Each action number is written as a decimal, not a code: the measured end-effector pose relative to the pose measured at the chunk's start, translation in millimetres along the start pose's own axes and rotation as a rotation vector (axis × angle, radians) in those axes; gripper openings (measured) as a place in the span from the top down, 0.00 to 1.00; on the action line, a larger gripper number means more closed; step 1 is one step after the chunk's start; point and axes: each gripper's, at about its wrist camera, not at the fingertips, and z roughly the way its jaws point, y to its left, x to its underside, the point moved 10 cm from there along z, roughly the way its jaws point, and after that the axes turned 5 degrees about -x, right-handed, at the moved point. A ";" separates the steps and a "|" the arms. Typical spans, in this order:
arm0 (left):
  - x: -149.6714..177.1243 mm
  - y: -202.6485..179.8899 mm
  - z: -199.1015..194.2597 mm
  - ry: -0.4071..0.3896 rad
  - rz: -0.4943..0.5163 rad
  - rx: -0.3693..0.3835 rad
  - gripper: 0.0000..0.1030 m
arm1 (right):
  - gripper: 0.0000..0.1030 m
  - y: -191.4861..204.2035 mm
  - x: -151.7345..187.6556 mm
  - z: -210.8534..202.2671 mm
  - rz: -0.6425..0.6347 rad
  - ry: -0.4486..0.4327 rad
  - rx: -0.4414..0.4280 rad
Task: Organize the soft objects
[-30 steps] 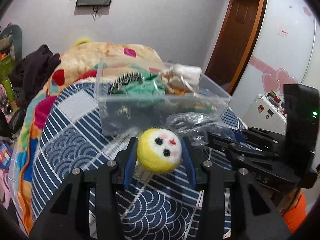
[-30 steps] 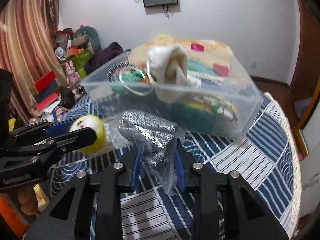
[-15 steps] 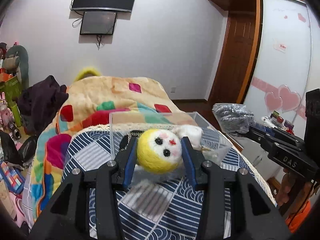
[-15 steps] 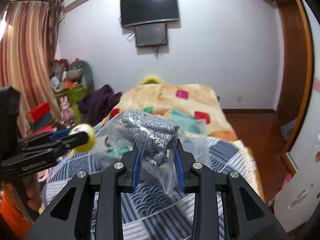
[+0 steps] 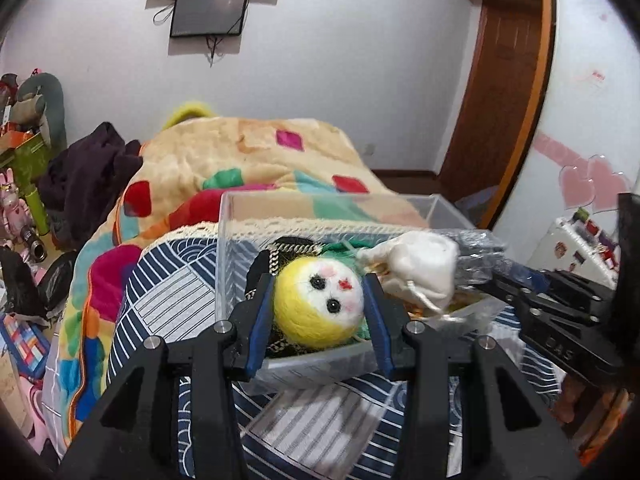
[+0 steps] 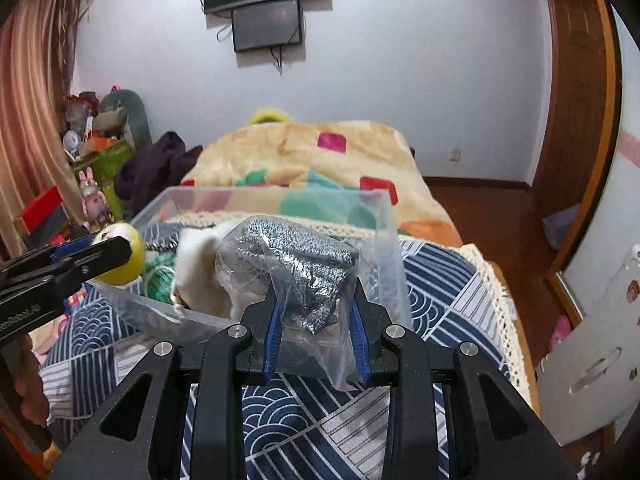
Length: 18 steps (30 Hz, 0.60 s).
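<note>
Fuzzy yellow ball (image 5: 318, 304) fills the left tongs (image 5: 318, 312); right tongs (image 6: 316, 320) pinch a crinkly bagged silver cloth (image 6: 300, 264).

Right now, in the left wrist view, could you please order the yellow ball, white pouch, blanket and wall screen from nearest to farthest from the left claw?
1. Yellow ball, gripped in the left claw.
2. White pouch, just right, in the clear box.
3. Blanket, beyond the box.
4. Wall screen, top, far wall.
</note>
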 end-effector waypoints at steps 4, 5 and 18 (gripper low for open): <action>3.7 1.5 9.1 0.018 -0.008 -0.003 0.58 | 0.72 0.6 4.0 -1.1 -0.023 0.009 0.020; 4.7 2.4 9.8 0.021 -0.011 -0.007 0.57 | 0.71 0.3 4.7 -2.9 -0.025 0.008 0.027; -1.2 2.2 -31.7 -0.038 -0.048 0.044 0.49 | 0.39 1.0 -17.7 -51.7 -0.037 -0.112 0.019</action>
